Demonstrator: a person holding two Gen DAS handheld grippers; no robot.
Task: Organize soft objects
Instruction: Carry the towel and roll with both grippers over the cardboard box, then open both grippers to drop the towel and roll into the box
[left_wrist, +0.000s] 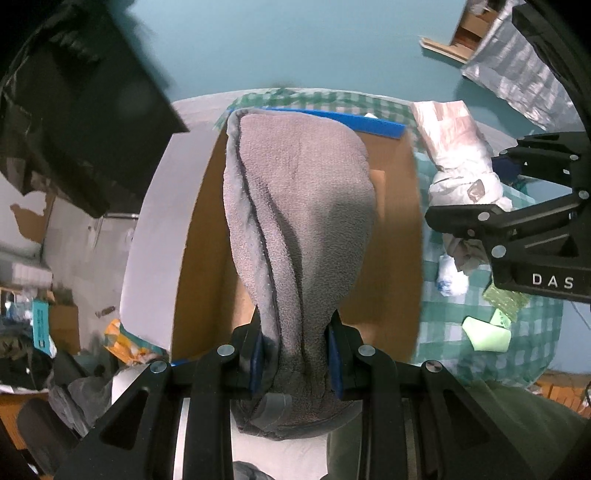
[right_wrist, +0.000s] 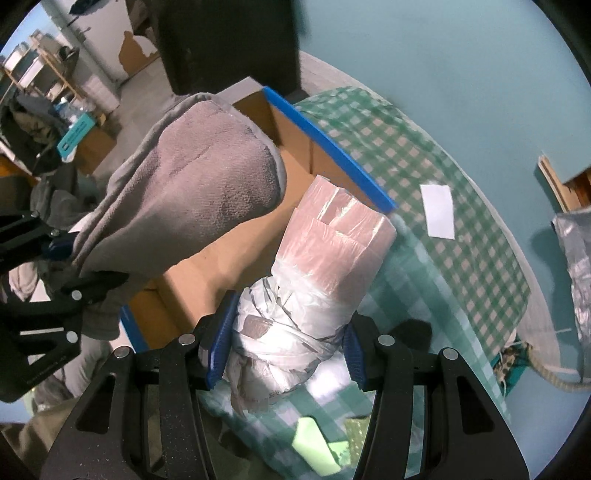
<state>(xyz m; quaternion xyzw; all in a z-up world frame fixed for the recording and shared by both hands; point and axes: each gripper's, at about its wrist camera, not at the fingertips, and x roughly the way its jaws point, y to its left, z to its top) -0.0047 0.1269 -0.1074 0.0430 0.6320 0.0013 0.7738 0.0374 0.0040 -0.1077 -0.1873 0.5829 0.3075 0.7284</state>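
Left gripper (left_wrist: 297, 347) points steeply down, jaws clamped on one grey fleece cloth (left_wrist: 299, 206) hanging over one open cardboard box (left_wrist: 207, 236). Right gripper (right_wrist: 284, 350), also aimed down, pinches one plastic-wrapped pink bundle (right_wrist: 321, 266) over the box's blue-taped edge and the green checked tablecloth (right_wrist: 424, 162). One white paper slip (right_wrist: 439, 210) lies there.

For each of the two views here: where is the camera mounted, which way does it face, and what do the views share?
Left wrist: on the left gripper, facing down at its grey cloth over the cardboard box; right gripper at right.
Right wrist: on the right gripper, facing down at its plastic-wrapped pink bundle; left gripper at left.
Shared: cloth, bundle, box, checked tablecloth.
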